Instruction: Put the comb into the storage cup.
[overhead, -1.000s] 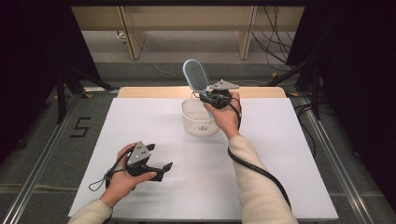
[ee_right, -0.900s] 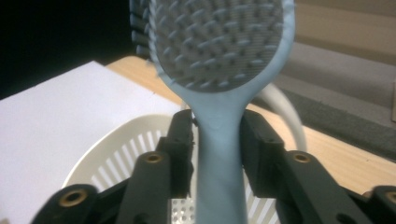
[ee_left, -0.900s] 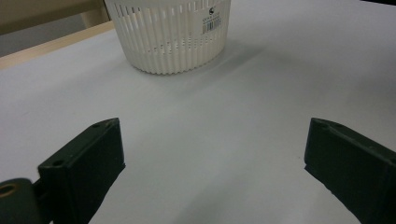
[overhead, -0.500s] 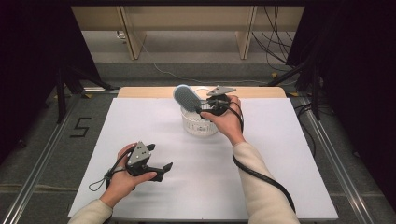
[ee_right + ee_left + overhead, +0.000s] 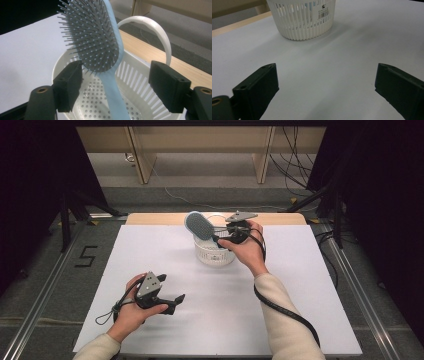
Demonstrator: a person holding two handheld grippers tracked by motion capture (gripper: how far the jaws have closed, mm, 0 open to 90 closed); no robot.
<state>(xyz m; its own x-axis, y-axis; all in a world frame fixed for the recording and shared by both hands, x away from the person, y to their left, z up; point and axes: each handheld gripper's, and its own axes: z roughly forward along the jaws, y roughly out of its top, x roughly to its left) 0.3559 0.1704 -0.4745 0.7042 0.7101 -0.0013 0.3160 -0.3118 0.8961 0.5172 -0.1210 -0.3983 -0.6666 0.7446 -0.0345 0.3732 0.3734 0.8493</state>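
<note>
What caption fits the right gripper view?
Right gripper, jaws open, releases a blue hairbrush standing in a white basket.

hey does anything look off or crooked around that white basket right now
One thing: the light blue hairbrush stands handle-down in the white basket, leaning, its bristled head sticking out above the rim. The right gripper has just been opening; its fingers stand on either side of the brush. A white headband also arches above the rim.
</note>
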